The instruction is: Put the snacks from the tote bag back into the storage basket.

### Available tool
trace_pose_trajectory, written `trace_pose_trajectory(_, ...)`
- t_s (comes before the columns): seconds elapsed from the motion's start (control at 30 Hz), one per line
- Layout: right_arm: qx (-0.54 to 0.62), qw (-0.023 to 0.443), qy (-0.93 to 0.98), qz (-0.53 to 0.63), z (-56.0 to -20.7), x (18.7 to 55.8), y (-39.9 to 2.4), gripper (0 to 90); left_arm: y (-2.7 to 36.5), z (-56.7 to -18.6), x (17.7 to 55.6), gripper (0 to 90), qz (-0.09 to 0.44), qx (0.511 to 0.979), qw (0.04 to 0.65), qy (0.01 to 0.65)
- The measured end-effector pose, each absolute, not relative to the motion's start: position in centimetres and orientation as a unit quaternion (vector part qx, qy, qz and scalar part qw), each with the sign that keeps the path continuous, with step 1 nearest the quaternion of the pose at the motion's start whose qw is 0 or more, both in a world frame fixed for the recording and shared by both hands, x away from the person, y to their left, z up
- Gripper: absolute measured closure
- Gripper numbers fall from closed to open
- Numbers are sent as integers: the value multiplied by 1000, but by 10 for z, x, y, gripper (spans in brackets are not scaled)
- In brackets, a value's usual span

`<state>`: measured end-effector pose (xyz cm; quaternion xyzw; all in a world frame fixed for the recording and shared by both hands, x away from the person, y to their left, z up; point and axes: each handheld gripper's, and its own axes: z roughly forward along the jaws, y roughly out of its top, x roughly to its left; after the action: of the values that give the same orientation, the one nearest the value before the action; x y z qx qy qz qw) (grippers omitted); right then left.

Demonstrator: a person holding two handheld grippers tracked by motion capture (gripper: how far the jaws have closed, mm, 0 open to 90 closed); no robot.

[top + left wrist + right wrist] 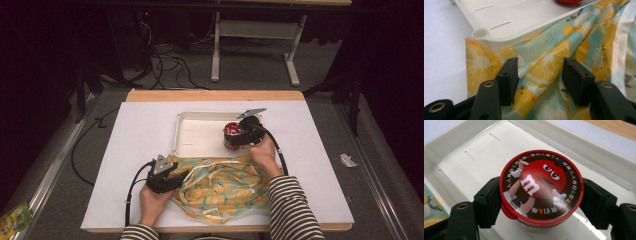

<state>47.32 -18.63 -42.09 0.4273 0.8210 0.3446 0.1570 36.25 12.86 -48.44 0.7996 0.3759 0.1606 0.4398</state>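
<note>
A round candy jar (541,187) with a red lid and a cartoon face stands in the right half of the white tray (195,132). My right gripper (234,139) is shut on the jar, its black pads (487,202) pressed against both sides just under the lid. A cloth printed with lemon slices (225,187) lies crumpled in front of the tray, with the tray's near edge resting on it. My left gripper (184,176) sits low over the cloth's left part. In the left gripper view its jaws (540,72) stand open above the cloth (549,57), gripping nothing.
The tray (499,25) has slots in its floor, and a corner post (481,33) lies close ahead of the left jaws. A white mat (135,150) covers the wooden table. Cables and a desk frame stand on the floor behind.
</note>
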Motion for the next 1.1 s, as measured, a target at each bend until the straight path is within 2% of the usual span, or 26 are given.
trace_pose_trajectory(1.1, 440, 158, 820, 328, -432, 472, -188, 252, 128, -484, 362, 474, 162, 800, 439, 376)
